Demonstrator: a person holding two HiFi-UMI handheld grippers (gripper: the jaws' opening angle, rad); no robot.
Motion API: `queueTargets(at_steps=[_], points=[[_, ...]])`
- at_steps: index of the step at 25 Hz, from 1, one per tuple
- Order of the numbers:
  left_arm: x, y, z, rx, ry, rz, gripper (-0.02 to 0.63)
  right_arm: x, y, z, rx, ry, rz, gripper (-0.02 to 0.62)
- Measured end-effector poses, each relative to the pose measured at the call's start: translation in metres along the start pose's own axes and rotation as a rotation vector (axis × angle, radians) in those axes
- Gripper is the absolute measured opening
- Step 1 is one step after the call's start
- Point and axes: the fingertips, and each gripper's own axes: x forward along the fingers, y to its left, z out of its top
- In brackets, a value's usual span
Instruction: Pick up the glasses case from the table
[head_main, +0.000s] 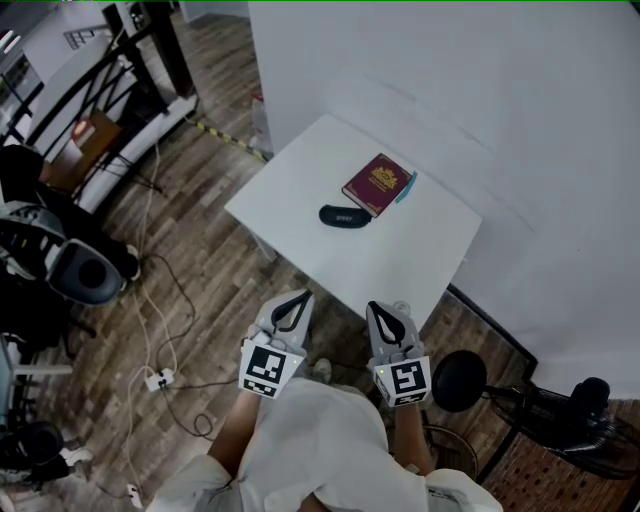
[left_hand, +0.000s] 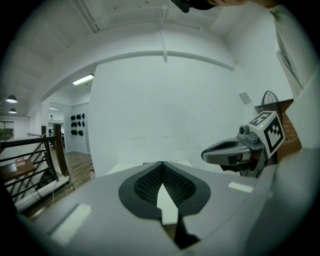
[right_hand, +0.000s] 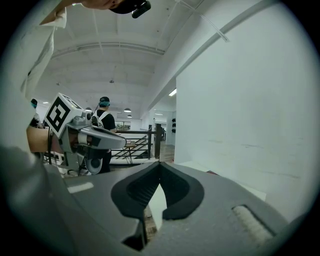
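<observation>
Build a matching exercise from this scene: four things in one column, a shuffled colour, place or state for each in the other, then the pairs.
Things
1. glasses case
2. book
3. table
4. left gripper

Descriptions
A. white, carries two of the other things
B. dark red with a gold print on its cover
C. jaws shut on nothing, over the wooden floor short of the table
D. black, lying at the book's near edge

Pairs: 1-D, 2-B, 3-A, 4-C

A teal thing lies mostly hidden under the maroon book near the table's far edge; the book's gold print and the glasses case's lettering are too small to read.
</observation>
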Motion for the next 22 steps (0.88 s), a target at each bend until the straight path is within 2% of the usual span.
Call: queueTargets(at_steps=[10,22], points=[[0.065,0.050,-0.014,-0.023,0.026,-0.045,0.018,0.075,-0.037,-0.006,-0.010,0.049,-0.007,0.005],[0.142,0.098,-0.039,-0.055,0.077,-0.154,0.018,0.154,-0.072,-0.027,0.023,0.131,-0.037,0.005]])
